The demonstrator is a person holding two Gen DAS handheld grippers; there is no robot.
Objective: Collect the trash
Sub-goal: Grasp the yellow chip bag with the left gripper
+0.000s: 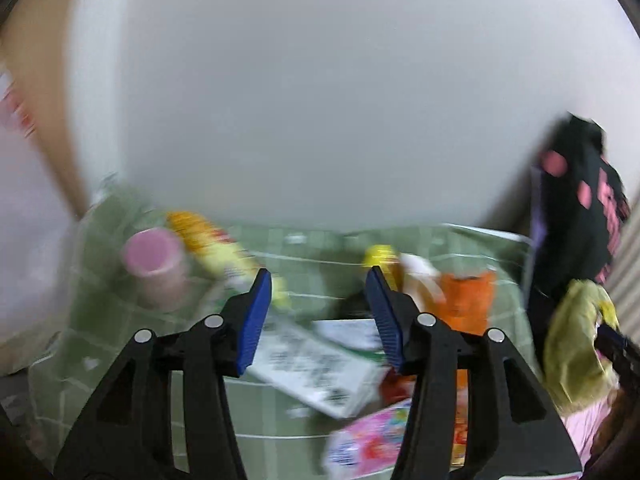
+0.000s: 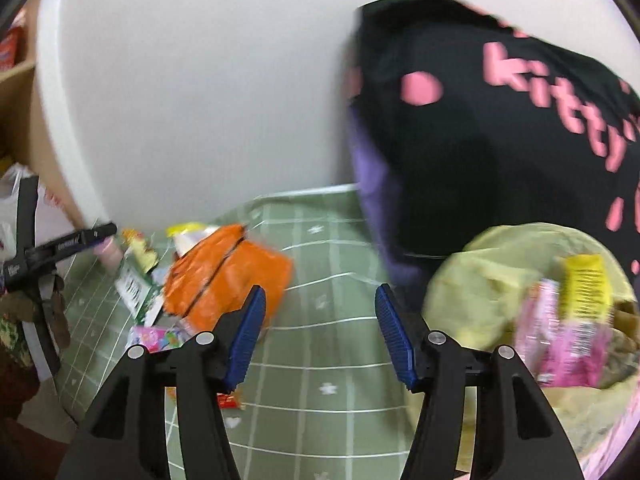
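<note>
Trash lies on a green checked tablecloth [image 2: 320,352]. In the left wrist view my left gripper [image 1: 318,292] is open and empty above a white printed carton [image 1: 316,364], with an orange wrapper [image 1: 466,300], a pink packet [image 1: 372,440], a yellow wrapper [image 1: 208,244] and a pink cup [image 1: 154,264] around it. In the right wrist view my right gripper [image 2: 320,312] is open and empty over bare cloth. The orange wrapper [image 2: 228,276] lies to its left. A yellow-green bag [image 2: 500,292] at the right holds a pink packet [image 2: 564,344] and a yellow packet [image 2: 588,288]. Both views are blurred.
A black garment with pink lettering [image 2: 500,120] hangs over the table's far right. A white wall [image 2: 200,80] stands behind the table. A shelf [image 2: 16,92] is at the far left. The left gripper [image 2: 60,248] shows at the left of the right wrist view.
</note>
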